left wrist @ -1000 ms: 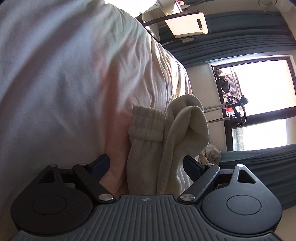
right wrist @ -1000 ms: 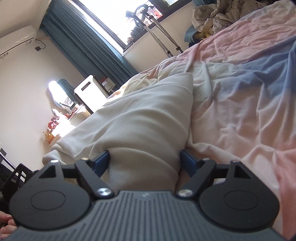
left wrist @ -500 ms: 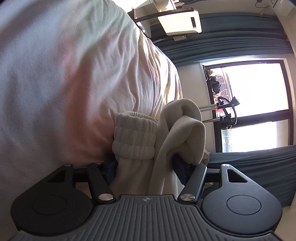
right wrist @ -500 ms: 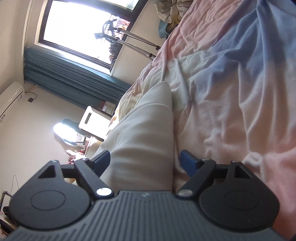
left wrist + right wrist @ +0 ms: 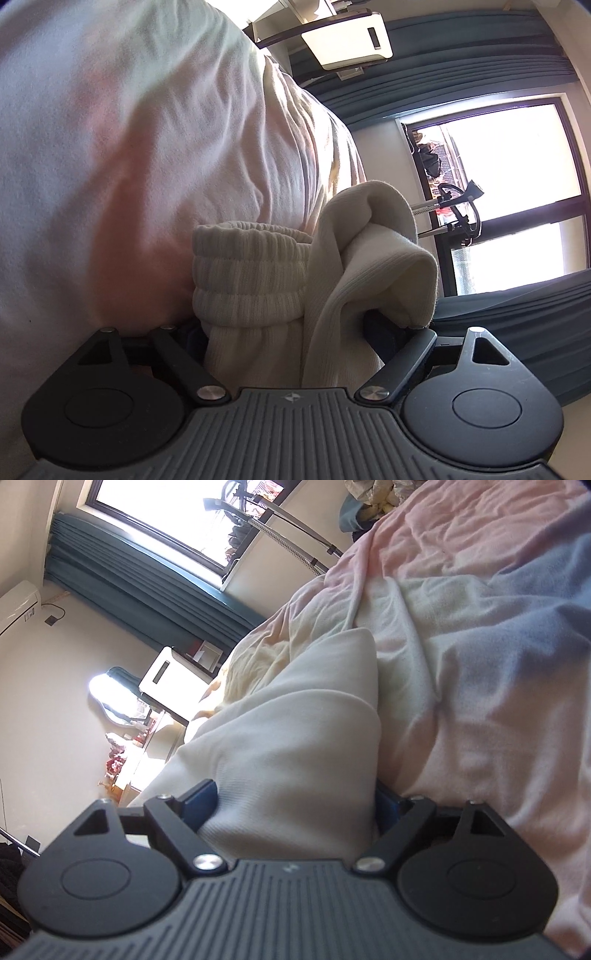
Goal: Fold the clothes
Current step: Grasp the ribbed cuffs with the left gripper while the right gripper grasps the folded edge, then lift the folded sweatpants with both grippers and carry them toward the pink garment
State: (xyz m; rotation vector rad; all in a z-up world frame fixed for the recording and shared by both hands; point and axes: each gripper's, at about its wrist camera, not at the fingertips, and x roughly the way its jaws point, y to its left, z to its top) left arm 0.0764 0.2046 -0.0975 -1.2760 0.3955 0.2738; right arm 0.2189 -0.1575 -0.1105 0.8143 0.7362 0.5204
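A cream knit garment (image 5: 280, 280) with a ribbed elastic cuff (image 5: 247, 273) lies on a pastel pink, white and blue bedsheet (image 5: 110, 147). My left gripper (image 5: 284, 332) is shut on the garment just below the cuff; the cloth bunches between the blue pads and hides the fingertips. In the right wrist view the same cream garment (image 5: 295, 738) stretches away in a folded ridge over the bedsheet (image 5: 480, 646). My right gripper (image 5: 295, 805) is shut on the garment's near end, its jaws pressed into the cloth.
A window (image 5: 509, 192) with teal curtains (image 5: 517, 314) and a white air conditioner (image 5: 347, 37) show beyond the bed. A metal stand (image 5: 295, 528) leans by the window. A white appliance (image 5: 166, 668) and a cluttered table (image 5: 122, 760) stand beside the bed. Crumpled clothes (image 5: 373, 494) lie at the far end.
My left gripper closed on the garment below the cuff. My right gripper narrowed onto the cloth, and both views tilted as the garment lifted and shifted.
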